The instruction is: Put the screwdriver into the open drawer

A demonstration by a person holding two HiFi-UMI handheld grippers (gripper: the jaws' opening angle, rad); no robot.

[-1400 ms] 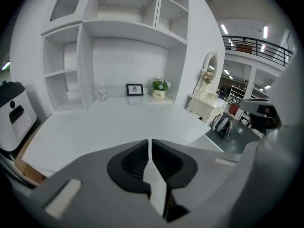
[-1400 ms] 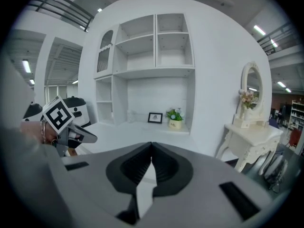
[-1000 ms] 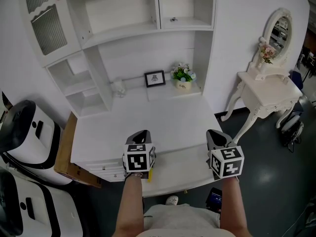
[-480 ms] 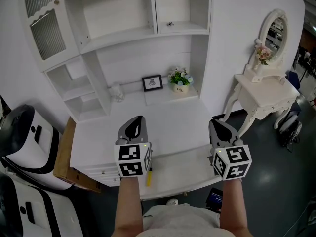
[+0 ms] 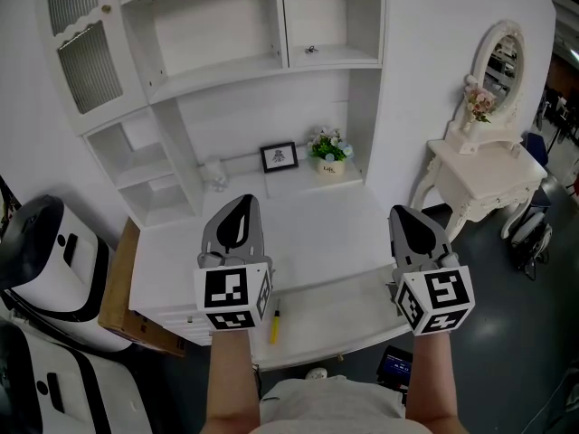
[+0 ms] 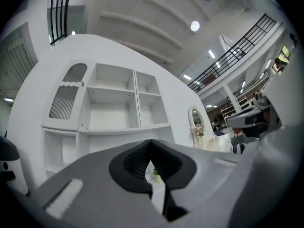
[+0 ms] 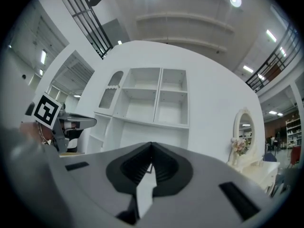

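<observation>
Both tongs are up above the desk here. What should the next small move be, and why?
Probably just draw both back: the left tongs and right tongs are shut and empty, and the screwdriver lies in what looks like the pulled-out drawer, so nothing seems left to carry.
</observation>
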